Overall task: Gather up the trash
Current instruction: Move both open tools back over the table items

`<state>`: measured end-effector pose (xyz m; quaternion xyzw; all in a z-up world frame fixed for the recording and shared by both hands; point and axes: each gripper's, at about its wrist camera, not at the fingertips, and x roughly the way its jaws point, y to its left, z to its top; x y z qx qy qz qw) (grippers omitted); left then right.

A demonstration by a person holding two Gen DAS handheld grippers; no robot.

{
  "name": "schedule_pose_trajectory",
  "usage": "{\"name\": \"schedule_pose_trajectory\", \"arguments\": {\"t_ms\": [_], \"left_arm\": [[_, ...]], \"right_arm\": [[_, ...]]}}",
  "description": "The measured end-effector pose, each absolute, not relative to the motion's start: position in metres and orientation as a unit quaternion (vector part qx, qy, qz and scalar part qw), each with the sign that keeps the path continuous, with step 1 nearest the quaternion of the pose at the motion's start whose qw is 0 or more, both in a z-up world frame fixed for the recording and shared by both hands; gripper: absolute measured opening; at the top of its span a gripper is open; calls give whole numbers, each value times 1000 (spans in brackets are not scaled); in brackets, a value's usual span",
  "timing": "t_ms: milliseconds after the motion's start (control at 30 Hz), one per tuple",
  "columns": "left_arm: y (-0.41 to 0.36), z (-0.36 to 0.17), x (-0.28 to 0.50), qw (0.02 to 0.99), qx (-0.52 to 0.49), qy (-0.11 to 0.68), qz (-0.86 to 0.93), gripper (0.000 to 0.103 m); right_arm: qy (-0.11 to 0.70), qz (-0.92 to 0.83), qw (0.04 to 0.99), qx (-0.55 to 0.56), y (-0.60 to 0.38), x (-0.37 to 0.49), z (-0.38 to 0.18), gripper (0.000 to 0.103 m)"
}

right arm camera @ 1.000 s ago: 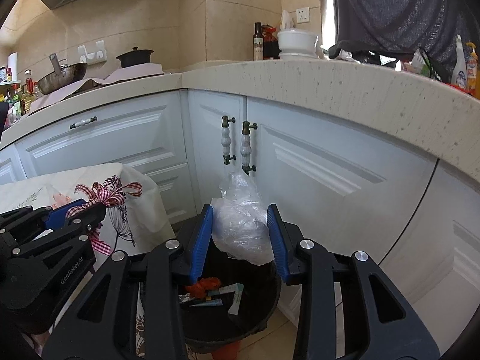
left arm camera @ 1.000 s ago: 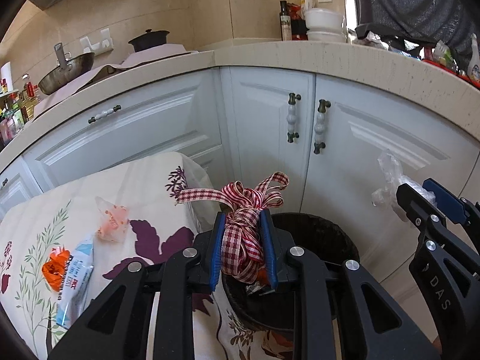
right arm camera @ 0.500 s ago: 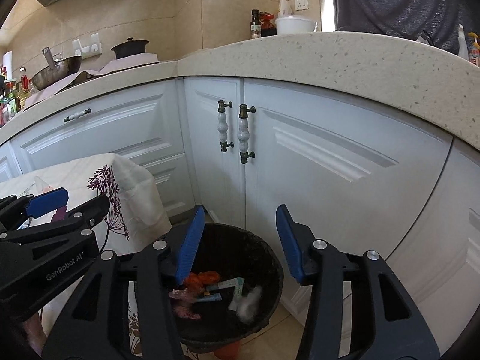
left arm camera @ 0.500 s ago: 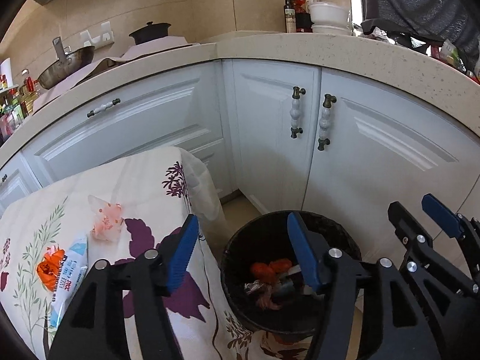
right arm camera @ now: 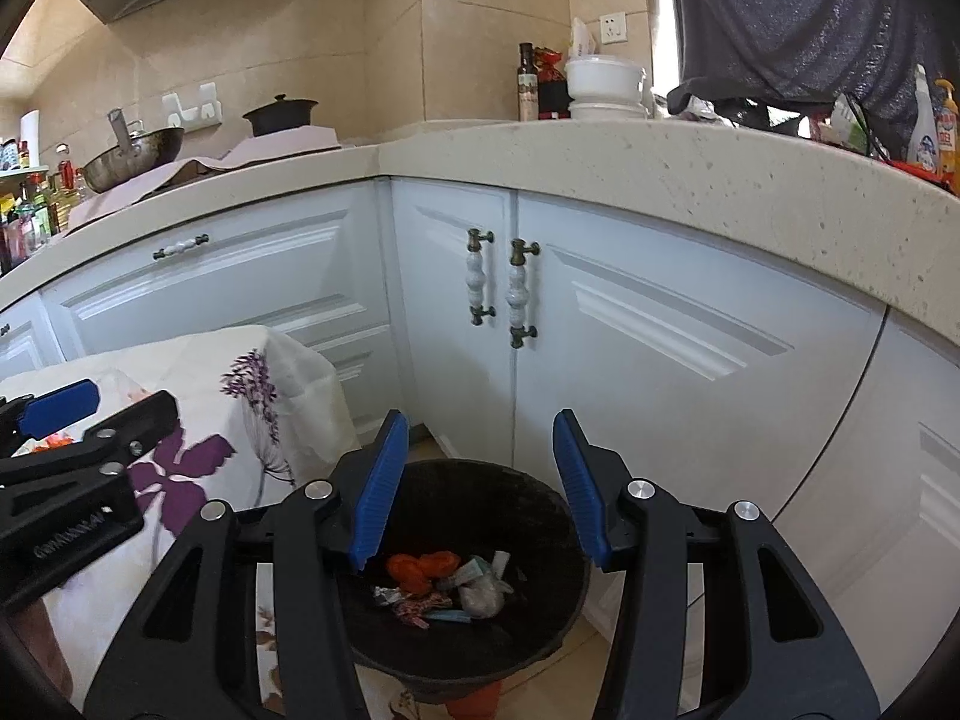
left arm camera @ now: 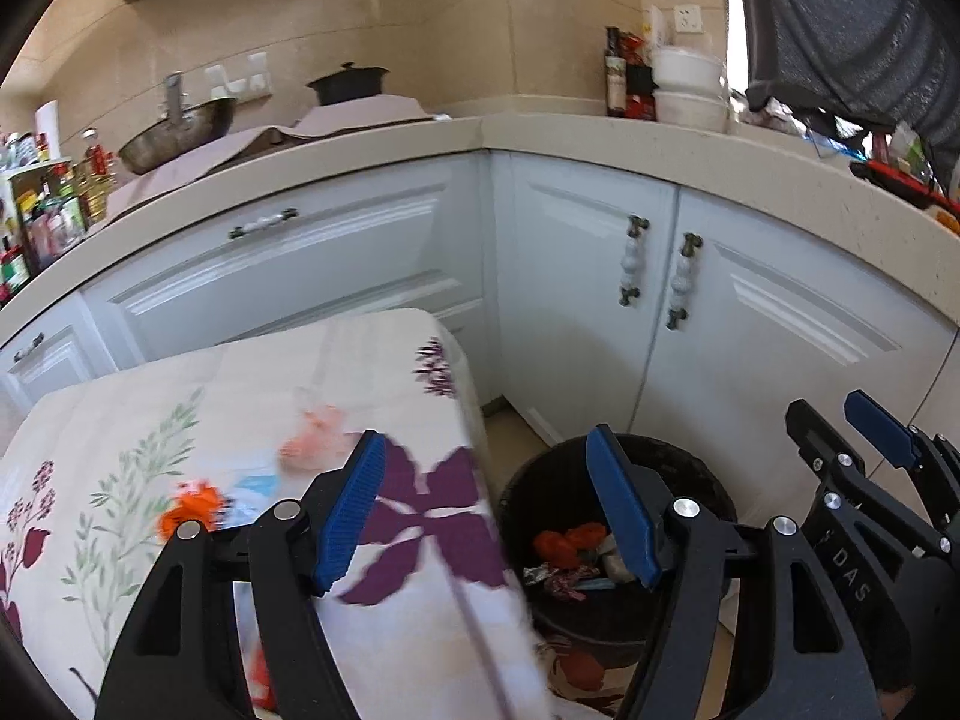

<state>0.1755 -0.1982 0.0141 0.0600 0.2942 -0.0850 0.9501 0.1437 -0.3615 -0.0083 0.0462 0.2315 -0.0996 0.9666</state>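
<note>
Now both the left gripper (left arm camera: 486, 504) and the right gripper (right arm camera: 480, 480) are open and empty. Remaining trash, an orange scrap (left arm camera: 191, 505), lies left of centre on the tablecloth (left arm camera: 150, 420), nearer the left gripper, whose jaws have just been opening.

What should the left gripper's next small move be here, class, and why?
Probably swing the left gripper toward the orange scrap on the floral tablecloth. Its jaws have just been opening and hold nothing, the black bin already holds trash, and wrappers are lying on the cloth.
</note>
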Motion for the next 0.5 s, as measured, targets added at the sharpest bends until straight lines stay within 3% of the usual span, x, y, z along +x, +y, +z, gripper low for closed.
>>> {"name": "schedule_pose_trajectory", "arguments": {"t_ms": [500], "left_arm": [[-79, 19, 158, 955, 34, 295, 13, 68]], "right_arm": [[233, -24, 972, 28, -268, 141, 12, 49]]}}
